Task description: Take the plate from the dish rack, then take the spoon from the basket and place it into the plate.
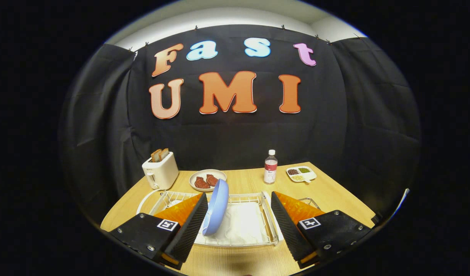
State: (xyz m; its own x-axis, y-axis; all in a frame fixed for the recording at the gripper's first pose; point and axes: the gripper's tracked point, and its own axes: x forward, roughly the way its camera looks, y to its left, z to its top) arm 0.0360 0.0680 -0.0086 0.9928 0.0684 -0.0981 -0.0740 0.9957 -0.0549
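Observation:
A light blue plate [216,207] stands on edge in the white wire dish rack [271,230], which is lined with a white cloth. My gripper [238,196] is open and low over the rack, with the plate between its fingers. The plate sits close against the left finger's inner pad [192,222], and a wide gap separates it from the right finger [284,222]. I cannot tell if the left pad touches the plate. A bit of wire basket [309,200] peeks out just behind the right finger, its contents hidden.
On the wooden table [327,191] beyond the rack stand a white toaster [160,172] with toast, a plate of red meat pieces [207,179], a water bottle [270,166] and a white divided dish [300,173] of beans.

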